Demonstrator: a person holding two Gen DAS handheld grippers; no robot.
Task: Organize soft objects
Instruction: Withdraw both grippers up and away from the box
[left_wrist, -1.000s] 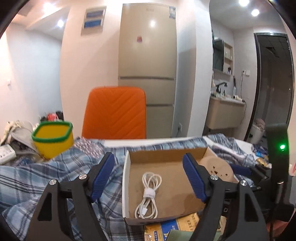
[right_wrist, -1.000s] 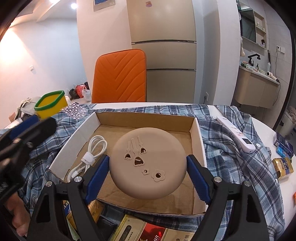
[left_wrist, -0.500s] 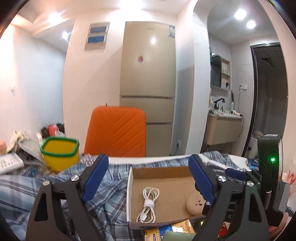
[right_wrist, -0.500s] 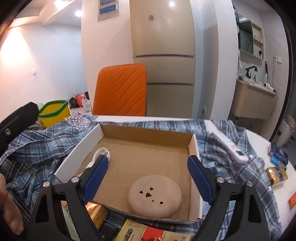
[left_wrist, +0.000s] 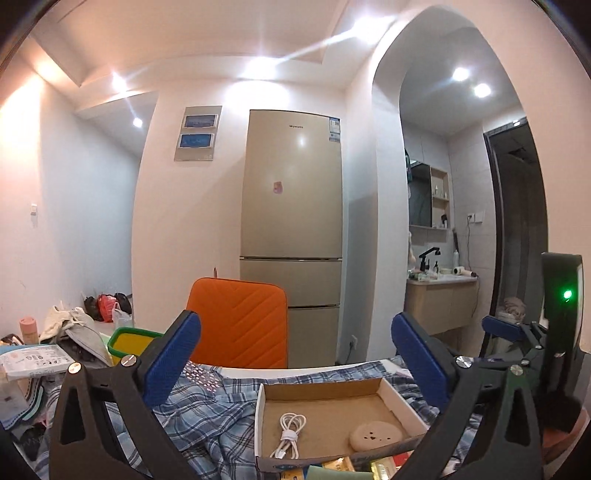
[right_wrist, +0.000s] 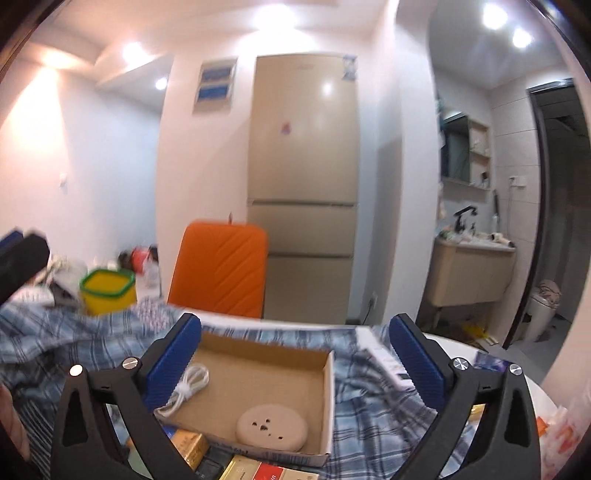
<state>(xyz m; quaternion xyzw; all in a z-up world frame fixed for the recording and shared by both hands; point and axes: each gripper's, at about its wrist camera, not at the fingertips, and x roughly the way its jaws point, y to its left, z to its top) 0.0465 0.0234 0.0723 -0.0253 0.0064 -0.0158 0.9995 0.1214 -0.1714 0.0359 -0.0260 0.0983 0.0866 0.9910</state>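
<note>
A shallow cardboard box (left_wrist: 332, 413) (right_wrist: 258, 380) sits on a blue plaid shirt (left_wrist: 207, 417) (right_wrist: 55, 343) spread over the table. In the box lie a coiled white cable (left_wrist: 290, 434) (right_wrist: 188, 387) and a round beige soft pad with small holes (left_wrist: 376, 435) (right_wrist: 272, 431). My left gripper (left_wrist: 293, 343) hangs above and behind the box, its jaws opening wide with nothing between them. My right gripper (right_wrist: 295, 332) is likewise raised over the box, its jaws opening and empty. The pad lies free below it.
An orange chair back (left_wrist: 238, 321) stands behind the table, with a tall beige fridge (left_wrist: 291, 229) beyond it. A yellow tub with a green rim (right_wrist: 107, 291) is at the left. Small packets (right_wrist: 255, 469) crowd the box's near edge. A white remote (right_wrist: 388, 363) lies on the shirt at right.
Both grippers have lifted and pulled back from the box while their jaws widened. The right gripper let go of the beige pad, which now rests in the box.
</note>
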